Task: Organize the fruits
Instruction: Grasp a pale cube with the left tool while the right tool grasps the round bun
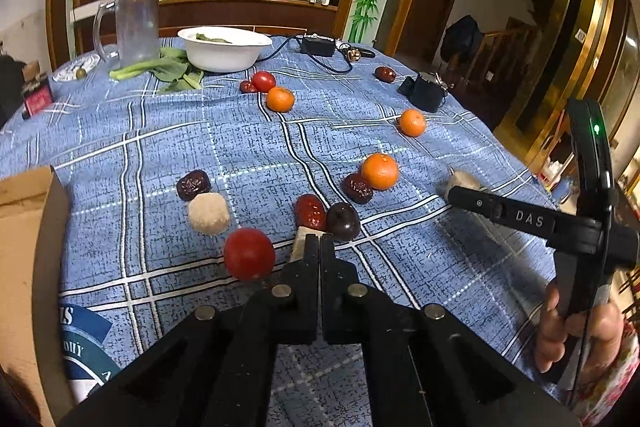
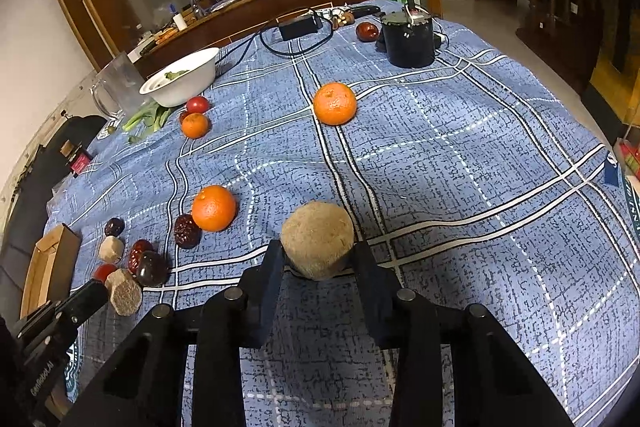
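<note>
Status: my right gripper (image 2: 319, 255) is closed on the tan ball (image 2: 317, 238), which sits on the surface (image 2: 480, 147) near its front edge. Only the very fingertips are on it, low on its sides, and most of the ball is past the tips.

My left gripper (image 1: 320, 242) is fully shut with nothing in it. The tan chunk (image 1: 301, 242) lies just off its left fingertip; I can't tell if they touch.

Risks:
- Tip-only hold on a round, rough ball. If I lift fast or tilt, it likely squirts forward and rolls. The cloth sags toward the edge on the right, so it could leave the surface.
- Squeezing harder may crumble it. It looks fibrous, and I can't tell how firm it is.
- The left side is crowded. The tomato (image 1: 249, 254) is just left of the shut fingers; the red date (image 1: 310, 211) and dark plum (image 1: 343, 222) are just ahead, touching each other. Pushing forward with shut jaws would shove the chunk into them and scatter the group.
- If the tomato gets nudged, it rolls easily.
- The cardboard box (image 1: 24, 227) is at far left. Carrying across that cluster risks clipping the fruit.
</note>
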Available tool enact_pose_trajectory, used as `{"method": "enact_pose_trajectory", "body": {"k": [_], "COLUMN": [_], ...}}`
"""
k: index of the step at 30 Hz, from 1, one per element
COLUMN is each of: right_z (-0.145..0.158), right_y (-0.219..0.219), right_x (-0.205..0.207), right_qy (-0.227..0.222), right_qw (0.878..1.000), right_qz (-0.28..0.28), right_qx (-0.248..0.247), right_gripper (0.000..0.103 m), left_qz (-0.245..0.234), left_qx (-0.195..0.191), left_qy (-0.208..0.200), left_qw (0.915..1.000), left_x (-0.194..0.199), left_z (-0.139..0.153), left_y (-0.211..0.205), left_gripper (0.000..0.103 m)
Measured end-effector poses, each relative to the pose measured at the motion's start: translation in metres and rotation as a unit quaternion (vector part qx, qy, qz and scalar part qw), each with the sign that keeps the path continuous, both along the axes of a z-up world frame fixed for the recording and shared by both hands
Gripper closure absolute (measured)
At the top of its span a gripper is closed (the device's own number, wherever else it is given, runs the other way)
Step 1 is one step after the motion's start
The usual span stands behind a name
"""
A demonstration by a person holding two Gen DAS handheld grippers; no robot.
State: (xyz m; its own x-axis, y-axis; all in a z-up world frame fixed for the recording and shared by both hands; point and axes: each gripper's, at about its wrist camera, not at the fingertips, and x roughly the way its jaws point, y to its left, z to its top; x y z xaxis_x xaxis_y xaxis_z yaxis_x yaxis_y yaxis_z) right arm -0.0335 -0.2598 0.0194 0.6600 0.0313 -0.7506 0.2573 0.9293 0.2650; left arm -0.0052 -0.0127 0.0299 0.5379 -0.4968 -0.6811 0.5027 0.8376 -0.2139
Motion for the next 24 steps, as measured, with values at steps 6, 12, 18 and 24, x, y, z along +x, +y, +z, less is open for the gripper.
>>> {"method": "enact_pose_trajectory", "body": {"k": [6,12,18,24], "right_z": [0.001,0.000,0.000,0.001], "right_y": [0.003,-0.001,0.000,0.005], "right_x": [0.000,0.000,0.001,0.001], "right_qy": [0.000,0.001,0.001,0.000], "right_qw": [1.000,1.000,1.000,1.000], "right_qz": [0.007,0.008,0.008,0.005], "right_qx": [-0.003,0.010,0.007,-0.015], "right_gripper": [0.065,0.065,0.065,0.065], "left_qz": [-0.015,-0.021,-0.031,-0.033], "left_qx": [-0.001,0.024,0.061,0.046], "left_qy": [-0.012,-0.016,-0.013,-0.001], "left_qw": [0.9998,0.9994,0.9976,0.9984], "left_x": [-0.004,-0.006,-0.005,-0.006], "left_z": [0.000,-0.003,-0.009,-0.011], "left_y": [-0.008,-0.017,-0.031,-0.026], "left_gripper": [0.081,0.033,0.068,0.082]}}
